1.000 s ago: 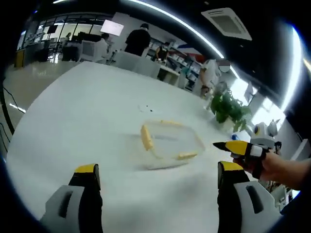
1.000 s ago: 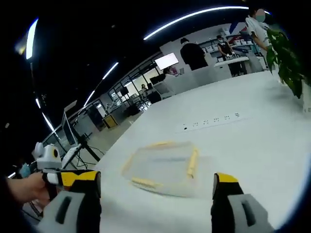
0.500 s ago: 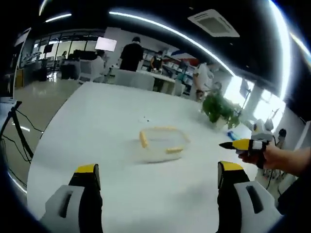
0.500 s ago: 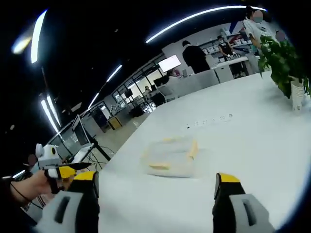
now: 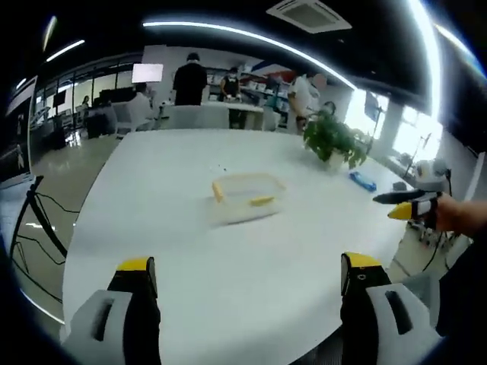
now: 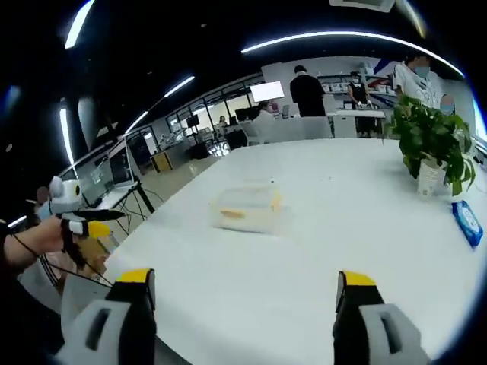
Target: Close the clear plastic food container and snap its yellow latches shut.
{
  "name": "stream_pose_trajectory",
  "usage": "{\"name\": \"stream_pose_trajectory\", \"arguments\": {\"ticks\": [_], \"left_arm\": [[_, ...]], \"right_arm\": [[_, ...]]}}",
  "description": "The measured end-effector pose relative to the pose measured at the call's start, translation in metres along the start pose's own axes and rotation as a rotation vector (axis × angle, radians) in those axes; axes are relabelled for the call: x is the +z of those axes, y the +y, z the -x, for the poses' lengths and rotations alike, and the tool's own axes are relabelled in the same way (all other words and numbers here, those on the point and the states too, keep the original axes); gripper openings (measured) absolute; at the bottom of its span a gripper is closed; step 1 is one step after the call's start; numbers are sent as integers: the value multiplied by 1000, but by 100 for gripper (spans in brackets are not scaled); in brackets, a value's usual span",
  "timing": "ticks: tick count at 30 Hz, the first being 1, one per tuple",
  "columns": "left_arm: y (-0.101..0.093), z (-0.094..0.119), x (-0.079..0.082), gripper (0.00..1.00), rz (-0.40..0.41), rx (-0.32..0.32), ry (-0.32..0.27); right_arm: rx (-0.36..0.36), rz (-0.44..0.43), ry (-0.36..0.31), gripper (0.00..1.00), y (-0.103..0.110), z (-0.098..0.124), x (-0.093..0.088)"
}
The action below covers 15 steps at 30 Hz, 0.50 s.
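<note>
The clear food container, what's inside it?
Nothing can be made out inside the clear food container on the white table; only its yellow latches stand out. It is too small and blurred to be sure.

each gripper, left gripper and right gripper, has two grey jaws capped in yellow; beside the white table, the right one's black-and-yellow tips rise from a hand.

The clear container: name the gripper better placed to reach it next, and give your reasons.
Neither clearly; both stand well back from the table. Slightly the left gripper: the container lies nearly centred ahead of its open fingers, while it sits left of centre ahead of the right gripper.
</note>
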<state>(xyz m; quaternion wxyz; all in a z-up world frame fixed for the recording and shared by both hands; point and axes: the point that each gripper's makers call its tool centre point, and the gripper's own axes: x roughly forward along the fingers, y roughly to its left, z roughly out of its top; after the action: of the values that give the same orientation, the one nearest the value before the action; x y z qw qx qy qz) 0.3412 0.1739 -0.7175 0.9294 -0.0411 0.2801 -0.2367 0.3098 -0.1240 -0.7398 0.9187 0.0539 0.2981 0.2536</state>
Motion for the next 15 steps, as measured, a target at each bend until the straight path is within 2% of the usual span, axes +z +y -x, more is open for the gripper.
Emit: {"name": "stream_pose_trajectory", "arguments": {"ticks": [2, 4, 8, 15], "left_arm": [[0, 4, -5, 99, 0, 20, 4], [3, 9, -16, 99, 2, 55, 38], [-1, 18, -18, 99, 45, 66, 21], [-5, 25, -31, 99, 61, 83, 41]], "right_arm": [[1, -1, 23, 100, -5, 5, -9], [0, -33, 63, 100, -10, 12, -19], [5, -23, 38, 100, -14, 24, -13], [19, -14, 51, 97, -16, 28, -17]]}}
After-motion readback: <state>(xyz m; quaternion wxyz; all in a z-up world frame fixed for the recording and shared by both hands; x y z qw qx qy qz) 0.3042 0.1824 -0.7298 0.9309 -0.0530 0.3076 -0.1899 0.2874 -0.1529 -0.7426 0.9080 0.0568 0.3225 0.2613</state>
